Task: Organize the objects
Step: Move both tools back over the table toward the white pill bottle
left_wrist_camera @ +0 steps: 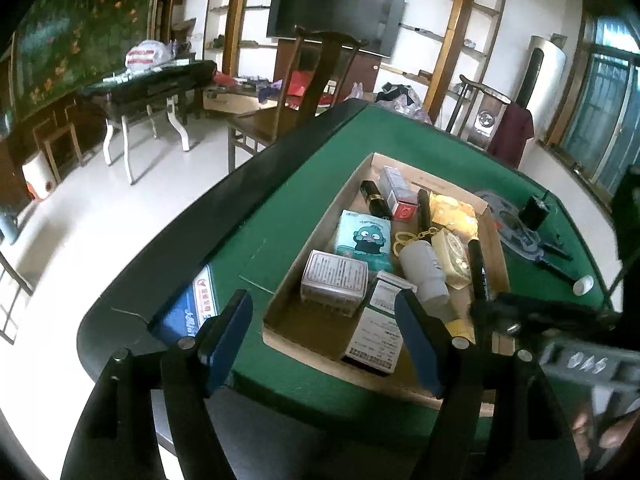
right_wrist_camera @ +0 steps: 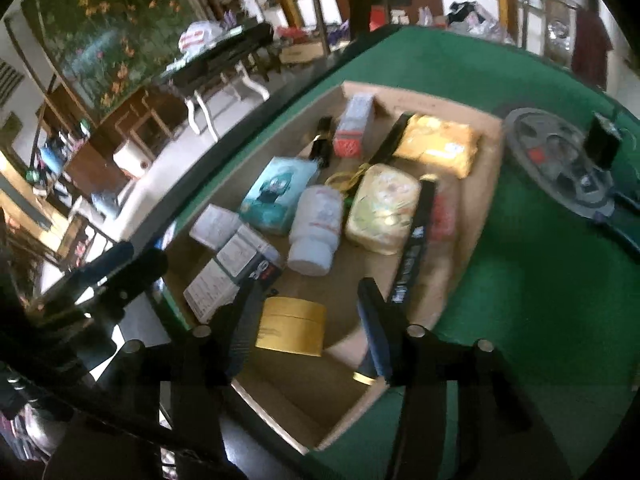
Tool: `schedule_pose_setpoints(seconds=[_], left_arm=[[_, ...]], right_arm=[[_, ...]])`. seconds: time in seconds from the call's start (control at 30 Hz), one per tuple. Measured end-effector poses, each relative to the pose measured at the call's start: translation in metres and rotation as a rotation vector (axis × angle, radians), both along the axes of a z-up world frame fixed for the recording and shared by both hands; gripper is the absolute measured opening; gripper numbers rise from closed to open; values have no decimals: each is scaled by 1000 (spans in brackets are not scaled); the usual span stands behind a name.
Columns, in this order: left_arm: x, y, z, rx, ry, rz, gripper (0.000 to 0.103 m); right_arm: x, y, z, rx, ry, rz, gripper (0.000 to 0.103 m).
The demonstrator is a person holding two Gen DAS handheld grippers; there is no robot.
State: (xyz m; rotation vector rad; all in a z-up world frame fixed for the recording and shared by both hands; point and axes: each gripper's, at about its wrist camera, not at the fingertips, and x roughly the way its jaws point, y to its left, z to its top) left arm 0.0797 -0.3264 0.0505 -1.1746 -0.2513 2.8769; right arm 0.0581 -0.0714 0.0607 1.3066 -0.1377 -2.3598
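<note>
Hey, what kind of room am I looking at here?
Probably a home living room: a green felt-topped game table, a black flat-screen television on the wall, and dark wooden chairs beside open wooden shelves.

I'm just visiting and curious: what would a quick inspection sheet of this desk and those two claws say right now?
Surface: green felt table with a dark rim.
Job's things: cardboard tray holding a white bottle, teal box, yellow packet, tape roll, small cartons and black pens.
Clutter: a grey round gadget, a black block standing on it and a white cap lie on the felt beside the tray.
Claws: left claw open, empty, over the tray's near end; right claw open, astride the tape roll, grip unclear.
Cables: nothing seen.
Surroundings: chair, wall TV, side table, shelves.
</note>
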Motion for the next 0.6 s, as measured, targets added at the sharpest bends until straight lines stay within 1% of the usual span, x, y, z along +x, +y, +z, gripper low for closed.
schedule_pose_setpoints(seconds=[0.1, 0.27, 0.47, 0.6], left_arm=[[2, 9, 3, -42, 11, -1, 68], [3, 27, 6, -85, 9, -26, 68], [7, 46, 10, -136, 9, -50, 68], [10, 57, 13, -161, 5, -61, 68]], right_arm=[[3, 20, 7, -28, 10, -51, 53], [-1, 32, 13, -51, 8, -122, 55], [4, 52, 4, -78, -16, -160, 55], [8, 64, 1, -94, -13, -171, 55]])
